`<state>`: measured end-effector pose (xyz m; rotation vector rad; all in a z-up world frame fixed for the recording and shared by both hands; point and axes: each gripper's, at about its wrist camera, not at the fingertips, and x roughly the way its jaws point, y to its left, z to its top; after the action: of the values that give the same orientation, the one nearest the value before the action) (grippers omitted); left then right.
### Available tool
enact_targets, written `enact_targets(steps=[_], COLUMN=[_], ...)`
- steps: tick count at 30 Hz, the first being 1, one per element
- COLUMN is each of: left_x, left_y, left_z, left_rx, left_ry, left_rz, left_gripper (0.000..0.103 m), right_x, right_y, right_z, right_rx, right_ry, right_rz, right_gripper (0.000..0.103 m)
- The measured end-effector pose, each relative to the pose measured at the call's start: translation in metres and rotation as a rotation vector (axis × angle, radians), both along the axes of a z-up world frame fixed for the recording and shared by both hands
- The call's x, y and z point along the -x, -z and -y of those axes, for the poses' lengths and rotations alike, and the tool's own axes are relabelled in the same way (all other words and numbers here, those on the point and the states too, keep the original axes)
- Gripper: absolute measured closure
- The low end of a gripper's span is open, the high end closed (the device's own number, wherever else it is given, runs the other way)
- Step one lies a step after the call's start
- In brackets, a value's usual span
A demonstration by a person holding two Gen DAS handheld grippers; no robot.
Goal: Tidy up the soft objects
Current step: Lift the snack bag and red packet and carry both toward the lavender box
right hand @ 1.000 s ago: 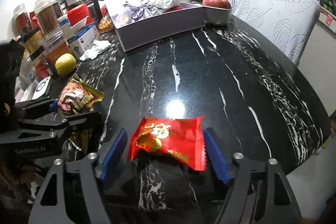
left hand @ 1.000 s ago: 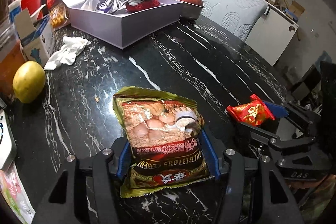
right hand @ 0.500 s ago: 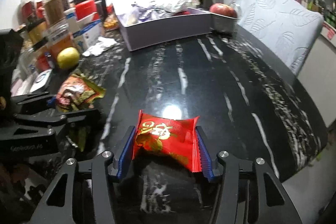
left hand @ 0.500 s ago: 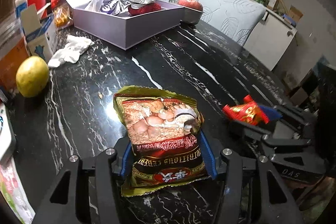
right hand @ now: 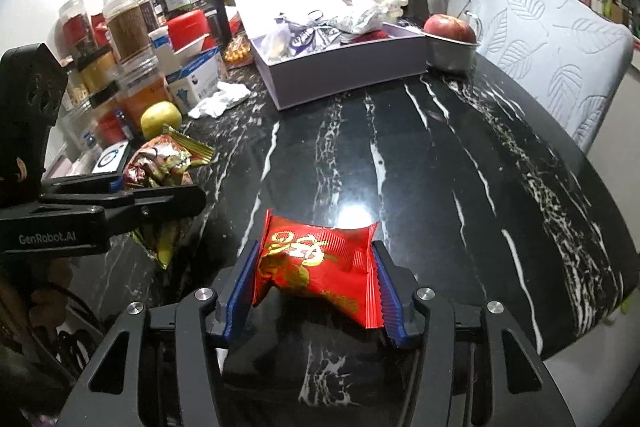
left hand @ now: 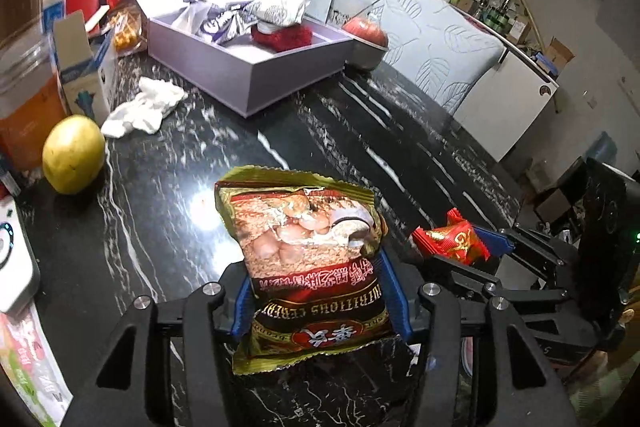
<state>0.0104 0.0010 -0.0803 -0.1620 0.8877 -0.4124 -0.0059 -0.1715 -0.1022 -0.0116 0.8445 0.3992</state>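
My left gripper (left hand: 318,297) is shut on a gold and brown cereal packet (left hand: 308,247), whose top stands up above the black marble table (left hand: 360,131). In the right wrist view the same packet (right hand: 164,163) shows at the left between those fingers. My right gripper (right hand: 316,283) is shut on a red snack packet (right hand: 316,267), its blue pads pressing both side seams. That red packet (left hand: 452,241) also appears at the right of the left wrist view. An open lilac box (right hand: 340,67) (left hand: 256,71) at the back of the table holds several soft wrapped items.
A yellow fruit (left hand: 74,159), a crumpled white tissue (left hand: 144,105) and a small carton (left hand: 86,71) lie left of the box. Jars and bottles (right hand: 128,27) crowd the far left. An apple in a metal bowl (right hand: 450,43) stands right of the box, before a cushioned chair (right hand: 552,55).
The right gripper closed from wide open onto the red packet. The left gripper, holding the cereal packet, rose a little and drew nearer the box.
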Motion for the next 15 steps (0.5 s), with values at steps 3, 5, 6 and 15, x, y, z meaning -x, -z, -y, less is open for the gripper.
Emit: enact_targets(steps=[3,5,6,15], left_x=[-0.002,-0.005,-0.006,-0.030], left_y=[-0.010,-0.018,-0.021,-0.068], left_z=[-0.003,-0.004,-0.005,-0.004], left_rx=[0.012,0.012,0.012,-0.029], left_ry=[-0.003,-0.008,-0.009,-0.030], left_rz=[0.022,0.041,0.048,0.160], left_gripper=[0.050,0.050,0.050,0.050], right_x=[0.000,-0.002,-0.002,-0.016], right_y=[-0.007,-0.011,-0.013,-0.042], right_z=[0.002,0.002,0.002,0.001], right_rx=[-0.009,-0.007,-0.006,-0.031], right_ry=[-0.001,0.002,0.001,-0.011], right_rz=[0.009,0.013,0.017,0.063], right_gripper=[0.049,0.049,0.049,0.049])
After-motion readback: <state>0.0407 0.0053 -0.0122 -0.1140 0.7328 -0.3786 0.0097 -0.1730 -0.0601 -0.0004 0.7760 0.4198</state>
